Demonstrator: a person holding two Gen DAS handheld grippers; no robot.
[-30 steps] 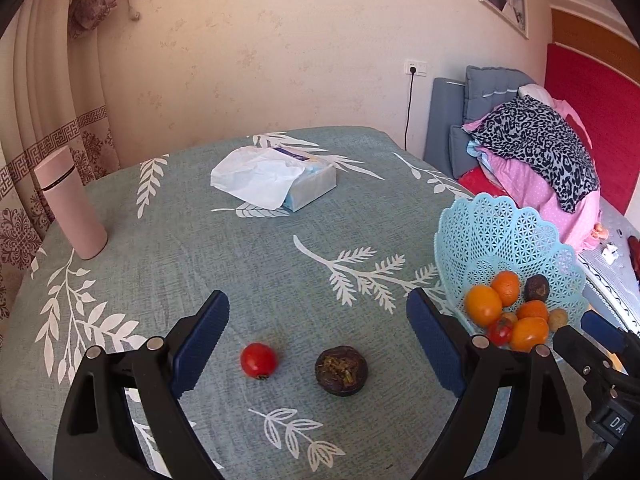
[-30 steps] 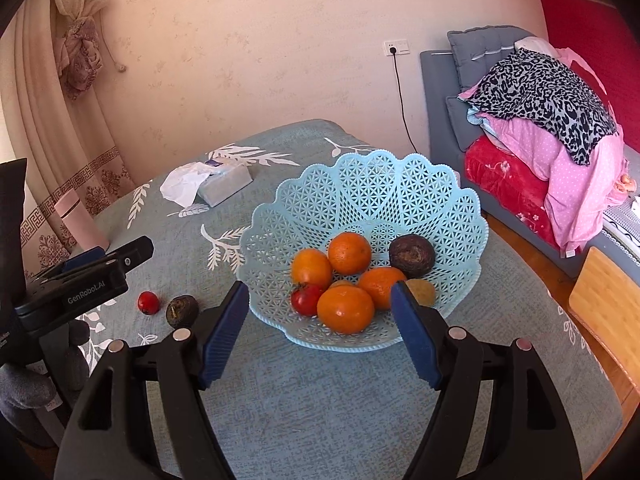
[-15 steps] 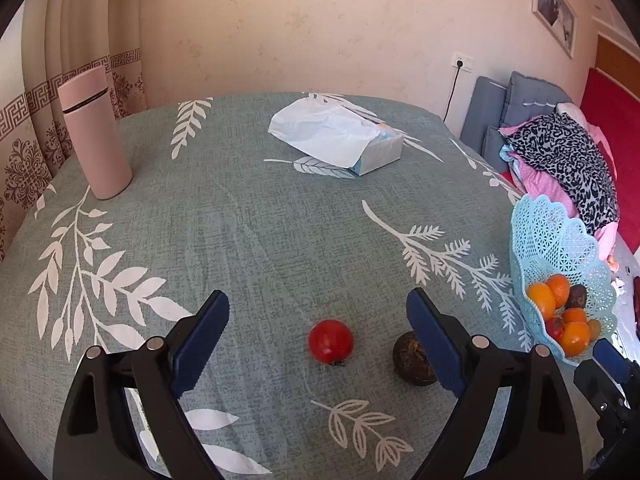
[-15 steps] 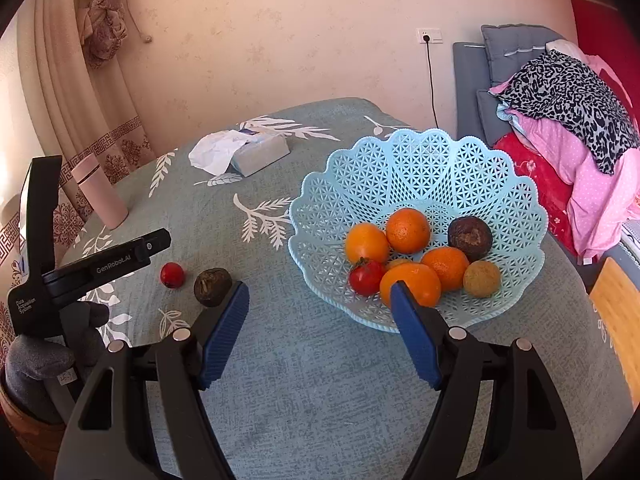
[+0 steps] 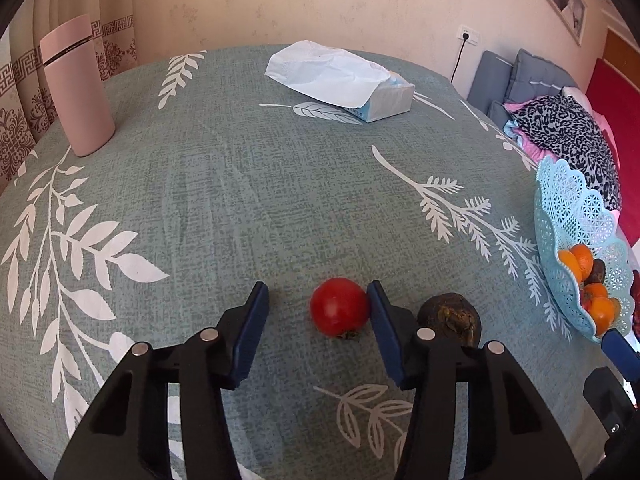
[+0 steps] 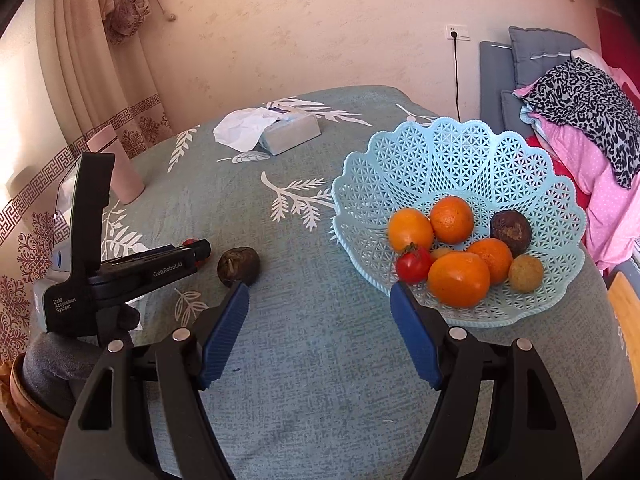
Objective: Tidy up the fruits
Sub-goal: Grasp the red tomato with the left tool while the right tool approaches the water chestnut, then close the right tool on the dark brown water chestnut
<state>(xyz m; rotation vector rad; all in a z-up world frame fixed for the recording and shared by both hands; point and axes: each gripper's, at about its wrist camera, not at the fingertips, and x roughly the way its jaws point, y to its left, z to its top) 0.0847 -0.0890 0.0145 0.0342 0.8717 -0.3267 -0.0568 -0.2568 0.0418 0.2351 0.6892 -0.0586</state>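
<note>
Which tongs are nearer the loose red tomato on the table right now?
Left. The left tongs straddle the red tomato, one pad touching it. The right tongs hang open near the basket, well apart.

Left wrist camera sits low and close over the table (image 5: 224, 200), facing the far wall. Right wrist camera looks from farther right, seemingly higher. Both share the basket (image 5: 568, 216) (image 6: 452, 152).

Our left tongs (image 5: 316, 304) and right tongs (image 6: 318, 304) share black skeletal arms, ribbed blue pads (image 6: 224, 334) and silver rivets; white lettering reads "GenRobot.AI" and "Data Acquisition System".
</note>
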